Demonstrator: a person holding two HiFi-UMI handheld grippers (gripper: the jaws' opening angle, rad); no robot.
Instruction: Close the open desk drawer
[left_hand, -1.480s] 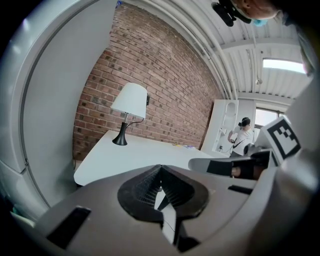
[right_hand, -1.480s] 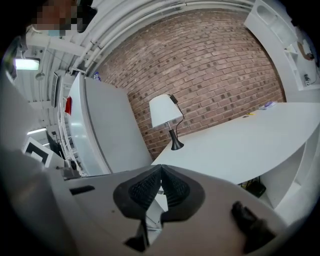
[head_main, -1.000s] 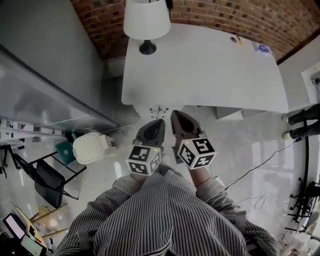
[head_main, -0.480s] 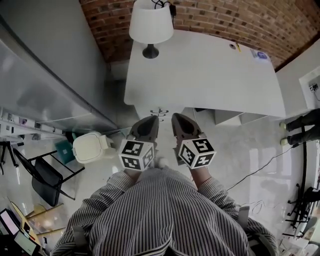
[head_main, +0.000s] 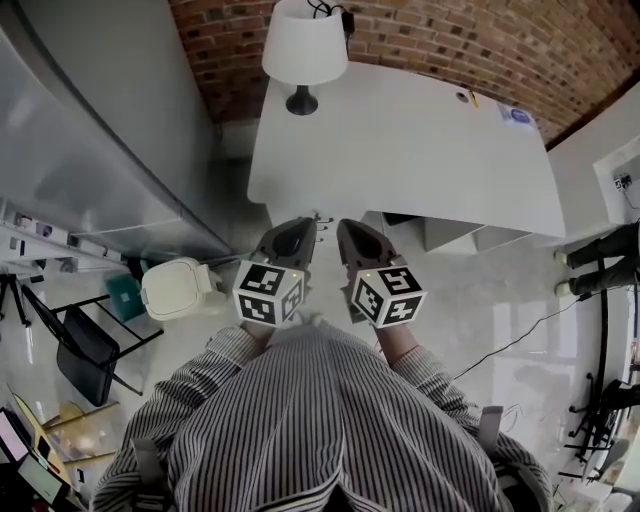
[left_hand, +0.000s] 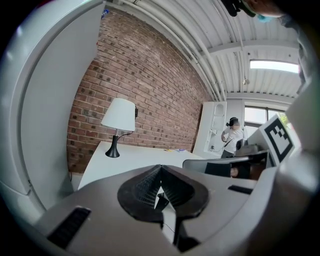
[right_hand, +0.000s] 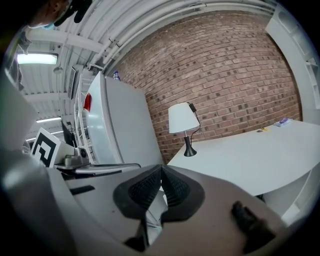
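A white desk stands against the brick wall, and also shows in the left gripper view and the right gripper view. A white boxy part juts out from under its front edge at the right; I cannot tell for sure that it is the drawer. My left gripper and right gripper hover side by side over the floor just short of the desk's front edge. Both are shut with nothing between the pads.
A white-shaded lamp stands at the desk's back left, with small items at its back right. A grey cabinet, a white bin and a black chair are on the left. A cable crosses the floor; a person's legs are at right.
Both grippers have drifted a little up the picture toward the desk's front edge, the left one also slightly leftward. Their jaws stay as they were.
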